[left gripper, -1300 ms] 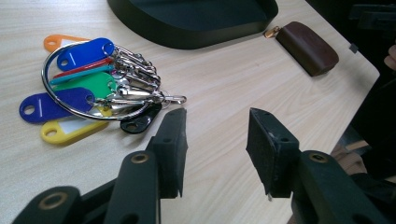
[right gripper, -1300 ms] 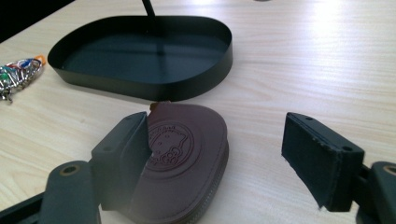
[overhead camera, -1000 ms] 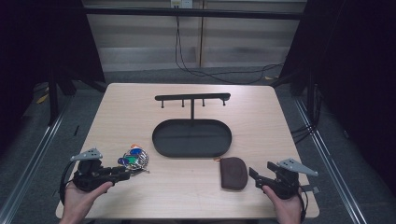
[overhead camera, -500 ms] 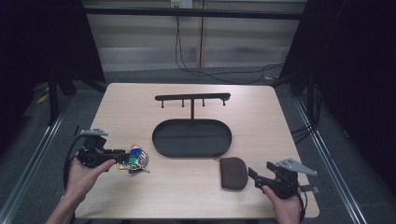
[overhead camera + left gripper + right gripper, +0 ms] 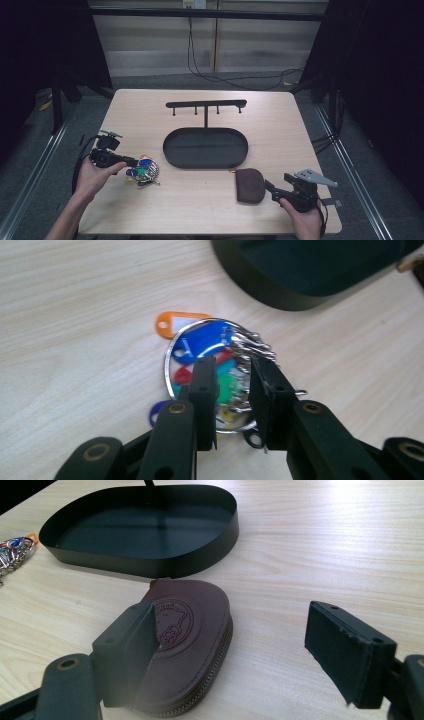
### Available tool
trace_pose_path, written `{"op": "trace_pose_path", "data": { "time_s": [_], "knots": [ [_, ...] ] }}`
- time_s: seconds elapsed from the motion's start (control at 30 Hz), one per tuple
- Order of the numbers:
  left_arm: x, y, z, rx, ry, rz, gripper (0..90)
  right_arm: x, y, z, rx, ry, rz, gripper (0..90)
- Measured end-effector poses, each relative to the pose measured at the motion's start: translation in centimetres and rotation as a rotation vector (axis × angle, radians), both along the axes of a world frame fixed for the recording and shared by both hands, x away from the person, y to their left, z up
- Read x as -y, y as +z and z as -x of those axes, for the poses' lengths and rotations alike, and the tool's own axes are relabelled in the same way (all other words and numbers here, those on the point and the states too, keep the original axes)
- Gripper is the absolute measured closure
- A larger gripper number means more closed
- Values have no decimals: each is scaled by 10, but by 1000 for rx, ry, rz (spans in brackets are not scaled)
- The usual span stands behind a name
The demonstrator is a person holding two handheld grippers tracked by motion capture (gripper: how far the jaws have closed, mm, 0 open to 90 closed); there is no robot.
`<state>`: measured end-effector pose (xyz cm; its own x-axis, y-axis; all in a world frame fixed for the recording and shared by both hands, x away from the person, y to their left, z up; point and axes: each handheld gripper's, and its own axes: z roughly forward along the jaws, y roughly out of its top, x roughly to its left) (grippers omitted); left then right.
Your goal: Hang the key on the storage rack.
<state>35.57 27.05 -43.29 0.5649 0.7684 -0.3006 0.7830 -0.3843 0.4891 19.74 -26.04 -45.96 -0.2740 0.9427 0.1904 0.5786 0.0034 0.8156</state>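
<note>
The left gripper [image 5: 131,163] sits near the left edge of the desk [image 5: 200,205], held level and pointing toward the middle, its tips right over the key bunch [image 5: 142,170]. In the left gripper view its jaws have just been closing and now stand a narrow gap apart above the large metal ring [image 5: 170,347], with the coloured tags beneath and between them: a blue tag [image 5: 200,340], an orange tag [image 5: 172,321] and a green tag [image 5: 227,382]; whether the pads already press on anything cannot be told, and a gap is visible between them. The keys lie flat on the desk just off the left end of the black oval tray [image 5: 172,152], which stands at the desk's middle with a hook rack [image 5: 206,104] rising behind it. Near the front right corner the right gripper [image 5: 274,189] rests low with its jaws wide apart. A brown zipped pouch [image 5: 190,640] lies on the desk just in front of it, close to the tray's front rim; one jaw overlaps the pouch's edge in the right gripper view, the other stands well clear to the side.
</note>
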Motion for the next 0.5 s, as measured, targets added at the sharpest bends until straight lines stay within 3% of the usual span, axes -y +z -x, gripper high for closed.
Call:
{"op": "trace_pose_path", "data": {
  "time_s": [0.07,0.13,0.23,0.27,0.33,0.5],
  "knots": [
    [-2,-7,-9,-38,6,-10,725,0,0,0,1,0,1,212],
    [-2,-9,-11,-48,11,-7,713,0,0,0,-1,3,3,213],
    [-3,-16,-19,-89,10,-28,677,-1,0,0,-7,3,3,213],
    [-5,-18,-22,-99,10,-53,672,-1,0,0,-6,3,4,213],
    [-4,-19,-24,-108,20,-43,670,-1,-1,0,-7,3,6,213],
    [-2,-19,-29,-131,11,-77,674,0,-1,-1,-9,3,8,213]
  ]
}}
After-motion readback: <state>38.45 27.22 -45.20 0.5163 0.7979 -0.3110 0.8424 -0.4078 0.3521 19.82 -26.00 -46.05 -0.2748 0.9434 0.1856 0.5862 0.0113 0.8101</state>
